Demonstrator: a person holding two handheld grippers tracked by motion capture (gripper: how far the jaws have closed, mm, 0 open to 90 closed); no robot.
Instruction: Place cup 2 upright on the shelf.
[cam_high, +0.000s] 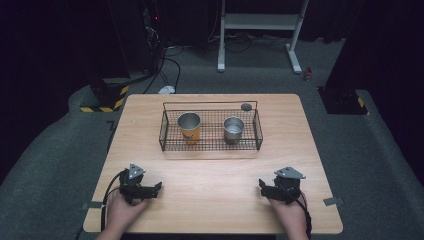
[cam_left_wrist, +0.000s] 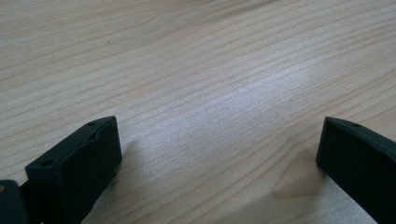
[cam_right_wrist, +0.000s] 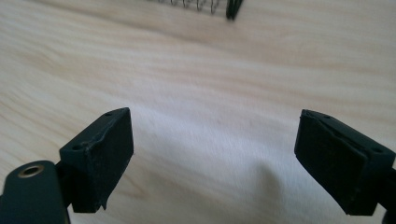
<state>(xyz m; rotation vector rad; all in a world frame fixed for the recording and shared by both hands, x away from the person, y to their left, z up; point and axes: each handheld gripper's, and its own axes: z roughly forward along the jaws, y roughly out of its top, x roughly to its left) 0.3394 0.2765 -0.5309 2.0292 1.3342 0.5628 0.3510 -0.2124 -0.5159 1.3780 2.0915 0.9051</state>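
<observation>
Two grippers rest at the near edge of a wooden table (cam_high: 210, 175), one wire basket (cam_high: 210, 145) with two metal cups beyond them.

One basket stands at the table's middle, well apart from both grippers; inside it stand two cups, upright and apart, the taller yellow-banded cup (cam_high: 189, 127) to the left, the shorter steel cup (cam_high: 233, 129) to the right; one small dark disc (cam_high: 246, 106) lies just behind the basket's far right corner; the left gripper (cam_high: 156, 188) and the right gripper (cam_high: 262, 186) each sit in a hand, jaws pointing inward; the left gripper view has its jaws spread wide over bare wood grain, holding nothing; the right gripper view has its jaws equally wide and empty, and adds a corner of the basket (cam_right_wrist: 232, 8) at its top edge; the high view alone gives the cups, a white frame (cam_high: 260, 30) and cables (cam_high: 165, 60) on the grey floor.
</observation>
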